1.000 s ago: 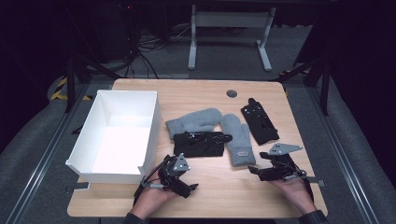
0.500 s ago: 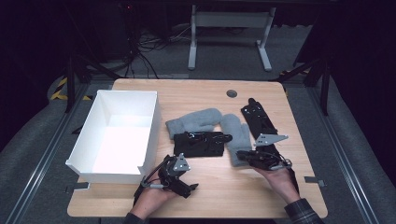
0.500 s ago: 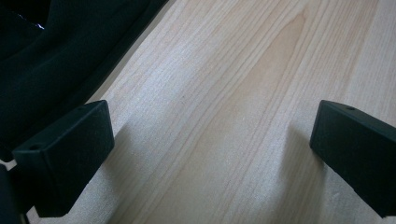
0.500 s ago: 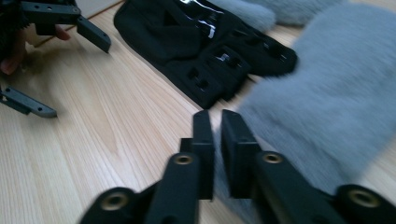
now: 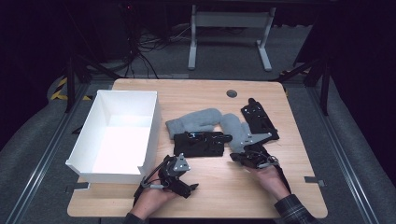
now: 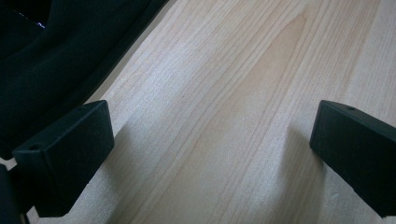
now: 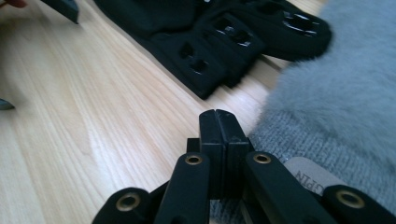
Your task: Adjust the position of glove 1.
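High view first: on the wooden table [image 5: 201, 95] I count one white open box [image 5: 116, 135] on the left, two grey mittens and two black gloves in the middle. One grey mitten [image 5: 194, 121] lies with its long axis running left-right, cuff toward the box; the other grey mitten [image 5: 236, 130] runs front to back, cuff end nearest the person. One black glove [image 5: 201, 143] lies crosswise just in front of the first mitten, fingers pointing right, and the second black glove [image 5: 259, 119] sits at the right, lengthwise and a bit angled, fingers toward the far edge. Left gripper [image 5: 180, 179] rests on bare wood near the front edge beside the box corner; the left gripper view has its jaws spread wide with nothing between them. Right gripper [image 7: 219, 133] is right at the cuff of the front-to-back mitten, jaws pressed fully together; can't tell if any fabric is caught.
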{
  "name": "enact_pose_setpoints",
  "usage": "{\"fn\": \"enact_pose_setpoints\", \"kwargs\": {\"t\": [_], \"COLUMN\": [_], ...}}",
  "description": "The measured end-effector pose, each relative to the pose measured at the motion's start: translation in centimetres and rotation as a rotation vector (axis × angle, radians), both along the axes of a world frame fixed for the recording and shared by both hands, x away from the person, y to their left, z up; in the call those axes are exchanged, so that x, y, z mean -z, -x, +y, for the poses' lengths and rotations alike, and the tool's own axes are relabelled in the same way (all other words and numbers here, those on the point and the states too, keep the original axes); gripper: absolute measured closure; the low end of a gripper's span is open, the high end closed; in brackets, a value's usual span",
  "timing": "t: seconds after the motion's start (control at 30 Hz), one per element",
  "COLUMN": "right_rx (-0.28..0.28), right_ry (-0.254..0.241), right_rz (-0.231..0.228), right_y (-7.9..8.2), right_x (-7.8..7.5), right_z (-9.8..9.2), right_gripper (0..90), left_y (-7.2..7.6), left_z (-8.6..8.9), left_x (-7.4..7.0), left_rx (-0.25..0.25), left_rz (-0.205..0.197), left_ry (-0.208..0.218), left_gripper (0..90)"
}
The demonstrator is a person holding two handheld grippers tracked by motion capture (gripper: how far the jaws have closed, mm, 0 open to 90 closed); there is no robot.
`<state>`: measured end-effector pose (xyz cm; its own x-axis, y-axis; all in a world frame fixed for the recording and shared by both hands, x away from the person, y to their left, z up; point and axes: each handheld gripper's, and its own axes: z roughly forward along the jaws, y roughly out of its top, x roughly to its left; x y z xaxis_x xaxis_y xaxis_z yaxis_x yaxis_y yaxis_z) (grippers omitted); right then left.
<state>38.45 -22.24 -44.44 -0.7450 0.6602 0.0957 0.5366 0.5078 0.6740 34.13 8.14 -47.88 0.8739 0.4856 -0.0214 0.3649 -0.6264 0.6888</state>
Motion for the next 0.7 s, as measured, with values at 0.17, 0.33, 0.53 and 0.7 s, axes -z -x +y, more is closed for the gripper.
{"fn": "enact_pose_setpoints", "kwargs": {"t": [0.17, 0.33, 0.53, 0.7], "right_rx": [0.028, 0.052, 0.055, 0.08], "right_ry": [0.019, 0.026, 0.005, 0.012], "right_rz": [-0.004, -0.015, -0.043, -0.094], "right_y": [-0.1, -0.3, -0.3, -1.4], "right_x": [-0.1, -0.4, -1.2, -2.5], "right_z": [-1.3, -2.8, -3.6, -3.9], "right_gripper": [90.0, 90.0, 83.9, 67.9], "left_y": [0.0, 0.0, 0.0, 0.0], "left_z": [0.0, 0.0, 0.0, 0.0], "left_x": [0.0, 0.0, 0.0, 0.0], "left_rx": [0.0, -0.002, -0.003, -0.002], "left_rz": [0.0, 0.0, 0.0, 0.001], "left_ry": [0.0, 0.0, -0.001, 0.0], "left_gripper": [0.2, 0.2, 0.2, 0.2]}}
